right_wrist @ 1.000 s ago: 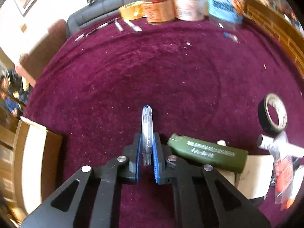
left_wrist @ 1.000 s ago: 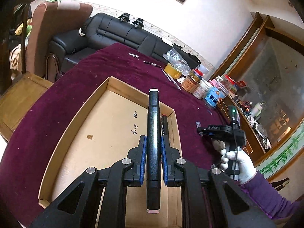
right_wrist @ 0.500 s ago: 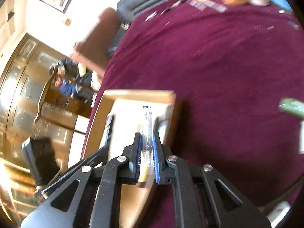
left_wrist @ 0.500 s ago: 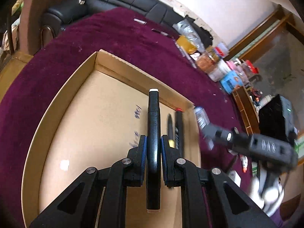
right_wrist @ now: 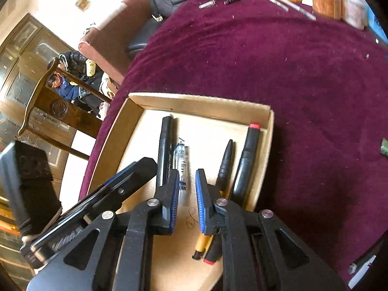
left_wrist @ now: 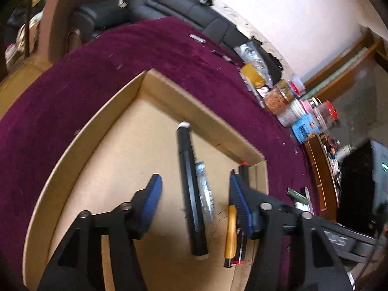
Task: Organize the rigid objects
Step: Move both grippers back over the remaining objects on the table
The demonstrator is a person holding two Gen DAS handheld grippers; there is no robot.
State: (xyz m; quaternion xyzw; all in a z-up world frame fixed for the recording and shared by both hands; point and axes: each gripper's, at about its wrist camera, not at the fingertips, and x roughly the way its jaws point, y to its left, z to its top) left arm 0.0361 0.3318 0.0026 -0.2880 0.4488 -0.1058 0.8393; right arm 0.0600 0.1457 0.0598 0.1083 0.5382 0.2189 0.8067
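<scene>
Both pens now released in box [left_wrist: 206, 126]: black marker [left_wrist: 191, 194], clear pen [right_wrist: 182, 167]. We see left gripper [left_wrist: 194, 200] fingers opening, right gripper [right_wrist: 188, 200] fingers opening, nothing clamped. Green tube [left_wrist: 297, 195], tape left on bench.

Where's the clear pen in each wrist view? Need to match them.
Left wrist: clear pen lies in the cardboard box, centre frame, right beside the black marker.
Right wrist: clear pen at centre, just right of the black marker.
Shared landmark: red-capped pen along the box's right wall.
</scene>
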